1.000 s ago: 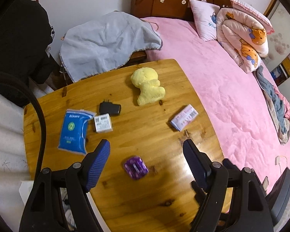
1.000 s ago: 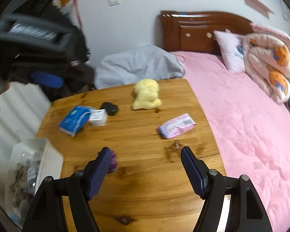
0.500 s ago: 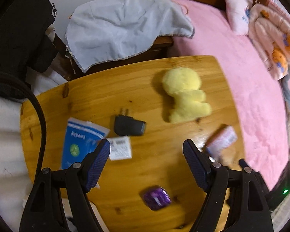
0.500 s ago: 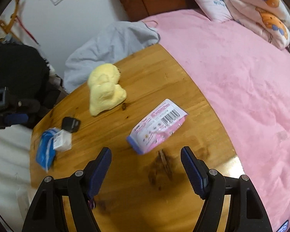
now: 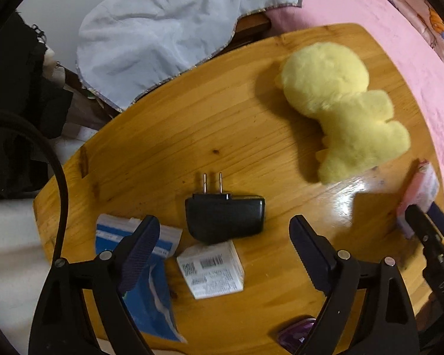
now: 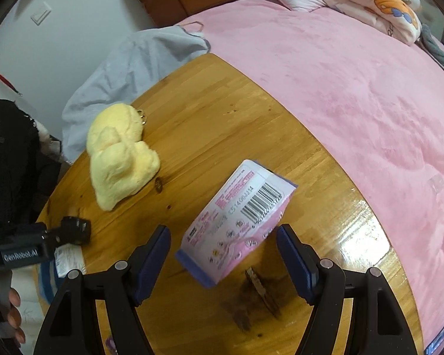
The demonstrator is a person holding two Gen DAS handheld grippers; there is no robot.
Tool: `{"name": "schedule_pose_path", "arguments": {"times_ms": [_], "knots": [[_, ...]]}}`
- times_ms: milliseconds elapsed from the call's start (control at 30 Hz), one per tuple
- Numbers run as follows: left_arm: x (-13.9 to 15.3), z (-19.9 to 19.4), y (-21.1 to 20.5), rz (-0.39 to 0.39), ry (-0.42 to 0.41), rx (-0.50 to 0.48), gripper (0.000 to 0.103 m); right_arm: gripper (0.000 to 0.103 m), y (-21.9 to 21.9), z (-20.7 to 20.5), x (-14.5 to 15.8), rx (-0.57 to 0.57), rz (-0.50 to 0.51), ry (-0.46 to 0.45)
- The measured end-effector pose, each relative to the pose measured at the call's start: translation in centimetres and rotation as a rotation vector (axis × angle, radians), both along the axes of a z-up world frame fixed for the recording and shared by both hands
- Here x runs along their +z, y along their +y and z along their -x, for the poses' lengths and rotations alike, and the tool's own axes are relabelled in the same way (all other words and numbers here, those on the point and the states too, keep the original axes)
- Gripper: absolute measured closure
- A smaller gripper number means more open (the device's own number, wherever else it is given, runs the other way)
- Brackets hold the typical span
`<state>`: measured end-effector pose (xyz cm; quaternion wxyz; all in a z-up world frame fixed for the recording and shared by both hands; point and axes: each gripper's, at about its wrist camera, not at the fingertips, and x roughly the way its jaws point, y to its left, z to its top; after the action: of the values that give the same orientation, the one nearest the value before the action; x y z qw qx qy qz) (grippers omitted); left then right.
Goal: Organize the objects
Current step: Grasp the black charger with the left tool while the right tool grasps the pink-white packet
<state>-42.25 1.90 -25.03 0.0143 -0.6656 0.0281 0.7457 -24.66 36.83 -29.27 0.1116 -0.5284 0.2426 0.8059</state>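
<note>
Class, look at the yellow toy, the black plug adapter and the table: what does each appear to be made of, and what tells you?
Yellow plush toy: soft pile fabric, fuzzy outline. Black plug adapter: probably hard plastic, smooth semi-gloss shell, two metal prongs. Table: varnished wood, visible grain, knots and glare.

Both wrist views look steeply down, close over wooden table (image 5: 168,136); share yellow plush (image 6: 118,153).

left gripper (image 6: 74,233): "GenRobot.AI" | pink packet (image 6: 236,222): barcode, digits unclear
</note>
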Motion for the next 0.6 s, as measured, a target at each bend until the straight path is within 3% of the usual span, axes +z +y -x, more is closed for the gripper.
{"name": "schedule_pose_path", "arguments": {"times_ms": [333,433,600], "knots": [[-2.2,0.4,0.2,-0.021,-0.015,0.014,0.012,0.028,-2.5,1.6,-0.5,0.063,-0.215,-0.036],[-2.5,0.2,0.0,-0.047,-0.018,0.032,0.013,0.039,-3.2,1.8,-0.6,0.087,-0.284,-0.045],[-2.3,0.3,-0.1,-0.085,0.000,0.059,0.023,0.056,-3.1,1.8,-0.5,0.102,-0.284,-0.032]]}}
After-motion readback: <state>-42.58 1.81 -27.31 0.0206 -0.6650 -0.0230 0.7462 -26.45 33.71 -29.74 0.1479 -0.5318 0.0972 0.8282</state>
